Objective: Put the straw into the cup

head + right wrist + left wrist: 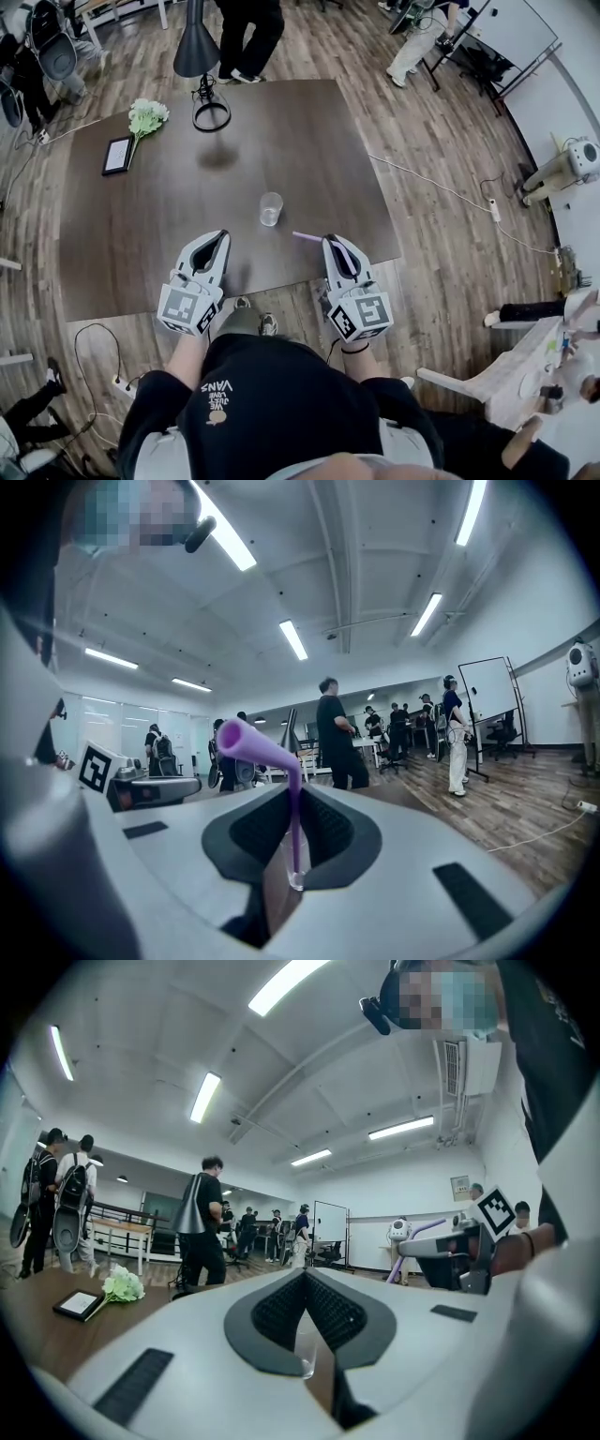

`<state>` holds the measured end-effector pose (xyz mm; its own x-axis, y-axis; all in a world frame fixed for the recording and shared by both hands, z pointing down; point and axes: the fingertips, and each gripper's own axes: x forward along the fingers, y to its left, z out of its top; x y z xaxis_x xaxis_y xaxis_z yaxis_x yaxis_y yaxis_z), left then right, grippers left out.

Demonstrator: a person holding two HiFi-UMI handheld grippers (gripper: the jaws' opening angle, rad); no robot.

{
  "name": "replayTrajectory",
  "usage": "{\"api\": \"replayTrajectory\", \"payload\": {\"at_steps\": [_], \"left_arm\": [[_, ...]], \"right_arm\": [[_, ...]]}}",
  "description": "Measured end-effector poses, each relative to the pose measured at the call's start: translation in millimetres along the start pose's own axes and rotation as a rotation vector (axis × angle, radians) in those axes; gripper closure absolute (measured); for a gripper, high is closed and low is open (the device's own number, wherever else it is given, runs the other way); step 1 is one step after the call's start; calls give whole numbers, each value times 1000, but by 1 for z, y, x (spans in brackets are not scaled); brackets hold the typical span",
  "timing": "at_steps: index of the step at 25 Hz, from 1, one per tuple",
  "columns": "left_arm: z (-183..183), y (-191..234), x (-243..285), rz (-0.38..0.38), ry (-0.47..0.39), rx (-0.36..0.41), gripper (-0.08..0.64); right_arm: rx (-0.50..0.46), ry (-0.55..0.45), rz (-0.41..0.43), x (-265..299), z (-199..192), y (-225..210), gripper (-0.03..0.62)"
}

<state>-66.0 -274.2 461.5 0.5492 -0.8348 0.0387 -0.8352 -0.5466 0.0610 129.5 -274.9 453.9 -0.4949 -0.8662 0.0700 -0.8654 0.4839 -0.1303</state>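
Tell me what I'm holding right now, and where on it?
The right gripper is clamped on the purple straw, on its straight part just below the bend. The left gripper holds nothing.

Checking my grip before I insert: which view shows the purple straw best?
Right gripper view: the straw stands close up, pinched in the right hand-held gripper, its bent tip leaning left. Head view shows only a short purple end; left gripper view, a distant sliver.

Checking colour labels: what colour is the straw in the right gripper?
Purple. The straw shows best in the right gripper view.
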Motion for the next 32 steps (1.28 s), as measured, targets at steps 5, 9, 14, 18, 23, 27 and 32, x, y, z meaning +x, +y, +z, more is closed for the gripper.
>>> {"api": "replayTrajectory", "payload": {"at_steps": [5, 9, 14, 18, 23, 27, 32], "left_arm": [[2, 20, 19, -20, 6, 1, 551], [12, 29, 35, -59, 1, 11, 551], [14, 48, 55, -93, -2, 15, 551], [14, 61, 64, -115, -6, 16, 551], [14, 67, 71, -138, -13, 12, 551], [14, 75, 76, -162, -10, 11, 551], [11, 78, 85, -160, 2, -4, 551]], "right_arm": [[1, -13, -22, 23, 8, -4, 549], [3, -26, -44, 37, 17, -8, 550], [-1, -43, -61, 62, 24, -10, 550], [-10, -52, -70, 79, 26, -8, 549], [-13, -58, -79, 88, 27, -5, 550], [-13, -56, -92, 96, 25, -2, 549], [-16, -30, -72, 104, 21, -1, 550]]}}
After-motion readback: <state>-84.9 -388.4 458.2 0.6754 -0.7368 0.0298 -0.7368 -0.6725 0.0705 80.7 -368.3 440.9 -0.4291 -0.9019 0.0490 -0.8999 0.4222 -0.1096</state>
